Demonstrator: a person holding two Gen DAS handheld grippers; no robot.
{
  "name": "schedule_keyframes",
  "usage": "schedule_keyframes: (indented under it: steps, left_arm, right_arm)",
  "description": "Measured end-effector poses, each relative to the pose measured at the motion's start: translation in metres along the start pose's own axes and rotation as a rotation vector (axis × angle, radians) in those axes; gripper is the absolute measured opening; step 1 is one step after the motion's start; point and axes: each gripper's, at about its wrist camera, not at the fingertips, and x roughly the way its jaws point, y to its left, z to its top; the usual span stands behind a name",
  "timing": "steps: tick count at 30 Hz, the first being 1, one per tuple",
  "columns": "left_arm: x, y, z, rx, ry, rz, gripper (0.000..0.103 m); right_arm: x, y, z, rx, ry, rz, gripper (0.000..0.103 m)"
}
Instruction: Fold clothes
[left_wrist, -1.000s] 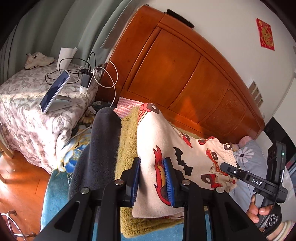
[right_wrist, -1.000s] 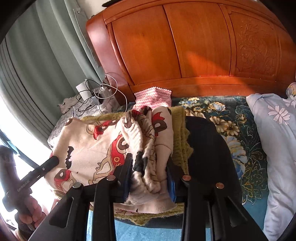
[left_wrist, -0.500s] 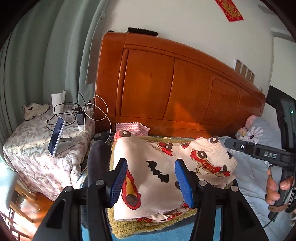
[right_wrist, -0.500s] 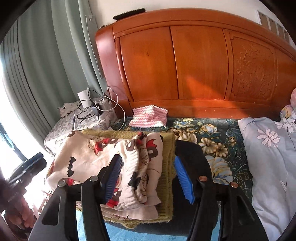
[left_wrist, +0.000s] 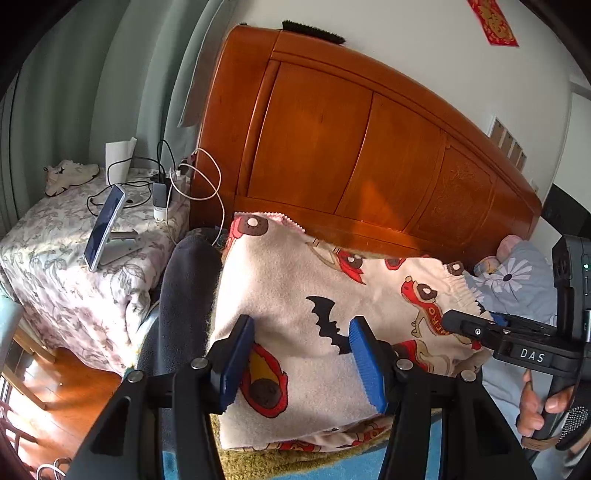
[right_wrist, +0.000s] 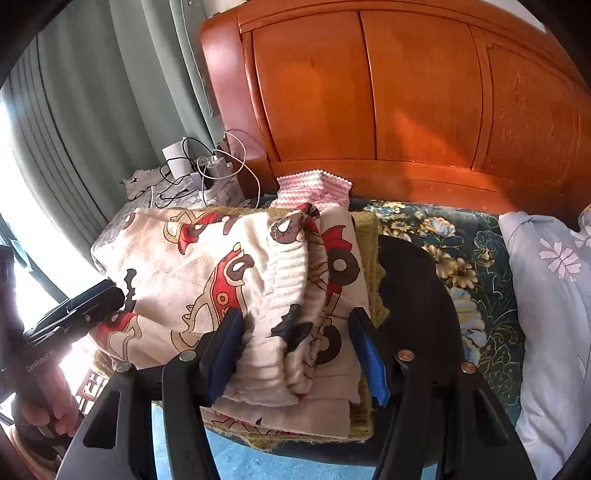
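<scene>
Clothes: a folded cream fleece top with red cars and black bats (left_wrist: 306, 325) lies flat on top of a pile, right in front of both claws.
Under it: a fuzzy olive-green knit (right_wrist: 369, 236) sticks out past its edges, and a dark grey fleece (left_wrist: 184, 295) lies below that, to the left of the left claw.
Left claw (left_wrist: 301, 363): its two blue pads are wide apart, over the near edge of the top, with nothing pinched between them.
Right claw (right_wrist: 306, 356): its blue pads are apart too, one on each side of the bunched ribbed end of the top; they do not squeeze it.
Behind the pile: a small pink and white zigzag cloth (right_wrist: 314, 188) lies far ahead of the right claw, by the shiny brown wooden headboard (left_wrist: 351, 147).
Right of the right claw: a pale blue pillow with flowers (right_wrist: 546, 295) on the dark flowery bed sheet (right_wrist: 461, 258).
Left of the left claw: a desk with a flowery cover (left_wrist: 55, 258) carries a propped-up phone (left_wrist: 105, 225) and white cables (left_wrist: 207, 188).
</scene>
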Motion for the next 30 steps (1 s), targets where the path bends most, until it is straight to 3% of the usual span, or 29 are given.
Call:
schedule_keyframes:
  steps: [3,7,11,15,17,25,30]
  left_arm:
    - [-0.022,-0.008,-0.004,-0.016,-0.035,0.007,0.058]
    - [-0.040,-0.025,-0.021,-0.011,-0.069,0.030,0.068]
    - [-0.045,-0.044,-0.043,0.029,-0.061,0.079,0.075]
    - [-0.043,-0.057,-0.062,0.057,-0.048,0.079,0.083]
    - [-0.040,-0.060,-0.071,0.056,-0.041,0.078,0.086]
    - [-0.020,-0.059,-0.101,0.015,0.003,0.073,0.102]
    - [-0.010,-0.059,-0.110,-0.006,0.019,0.058,0.103]
  right_arm:
    - [-0.017,0.003,-0.001,-0.008,-0.046,-0.010,0.061]
    - [-0.049,0.004,-0.010,-0.005,-0.154,-0.058,0.061]
    - [-0.063,0.001,-0.026,0.002,-0.168,-0.087,0.061]
    - [-0.081,-0.003,-0.044,0.006,-0.208,-0.115,0.061]
    - [-0.080,-0.001,-0.055,-0.011,-0.189,-0.112,0.072]
    - [-0.062,0.014,-0.089,-0.106,-0.131,-0.109,0.072]
    - [-0.050,0.015,-0.101,-0.130,-0.090,-0.117,0.087]
